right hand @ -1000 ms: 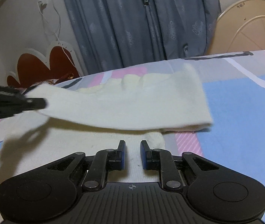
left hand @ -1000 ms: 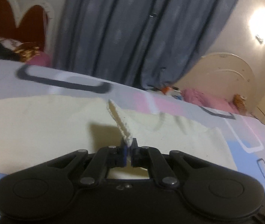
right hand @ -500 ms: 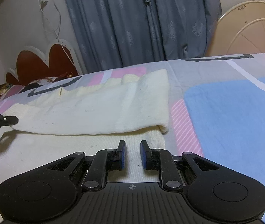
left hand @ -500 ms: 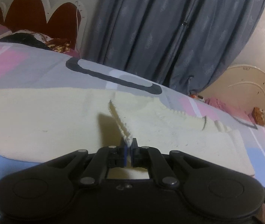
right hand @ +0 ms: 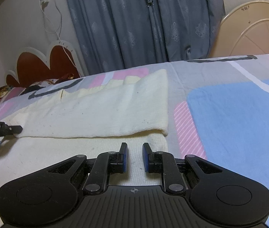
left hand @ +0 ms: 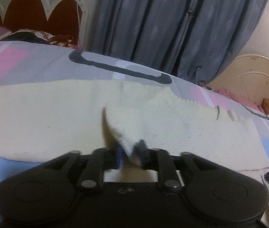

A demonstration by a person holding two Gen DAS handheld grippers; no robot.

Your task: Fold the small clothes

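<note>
Patterned bedsheet (right hand: 229,104) | cream garment (right hand: 96,112) folded | left gripper (left hand: 130,155) jaws just parting, hem between | right gripper (right hand: 133,156) slightly apart, empty

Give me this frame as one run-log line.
left gripper: jaws just opening, cream garment corner between | right gripper: open, empty, over the garment | fold laid

Grey-blue curtains (right hand: 134,24) behind patterned bed (right hand: 229,104).

The left gripper (left hand: 130,154), low centre of its frame, has just been opening, cloth between its fingers. The right gripper (right hand: 134,156) stands slightly parted, empty.
</note>
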